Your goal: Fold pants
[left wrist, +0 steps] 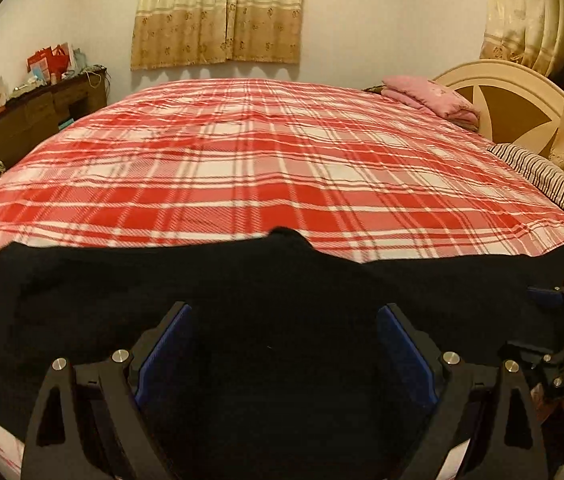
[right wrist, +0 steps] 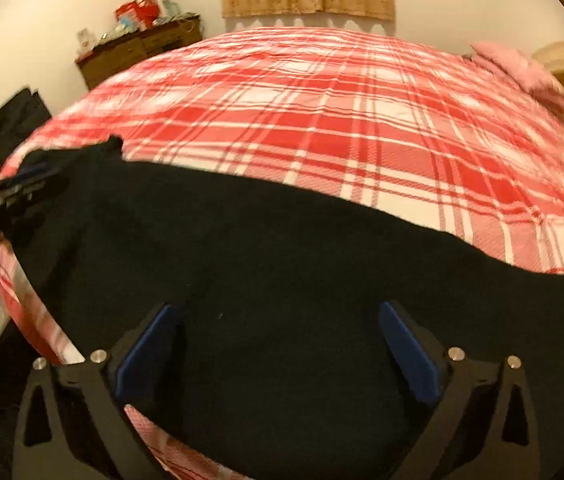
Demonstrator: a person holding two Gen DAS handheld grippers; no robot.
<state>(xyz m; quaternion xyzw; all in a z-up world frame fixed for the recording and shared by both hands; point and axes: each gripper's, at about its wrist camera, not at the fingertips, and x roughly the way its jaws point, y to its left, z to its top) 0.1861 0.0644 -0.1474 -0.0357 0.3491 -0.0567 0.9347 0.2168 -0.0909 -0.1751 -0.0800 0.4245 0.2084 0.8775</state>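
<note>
Black pants (left wrist: 242,288): spread along near edge of plaid bed (left wrist: 282,152). Left gripper (left wrist: 283,312) and right gripper (right wrist: 280,312): jaws apart above the cloth, apparently gripping nothing.

I see the pants (left wrist: 122,300) as matt black cloth on a red plaid woven bedsheet (left wrist: 282,152). My left claw (left wrist: 283,320) shows matt black plastic, blue pads (left wrist: 166,344) and shiny metal bolts.

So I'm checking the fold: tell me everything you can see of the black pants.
The black pants are a dark, soft-looking garment lying flat in a long band across the near edge of the red plaid bedspread, one small peak poking up along the far edge. No seams or waistband can be made out. Both open claws frame them without pinching.
</note>
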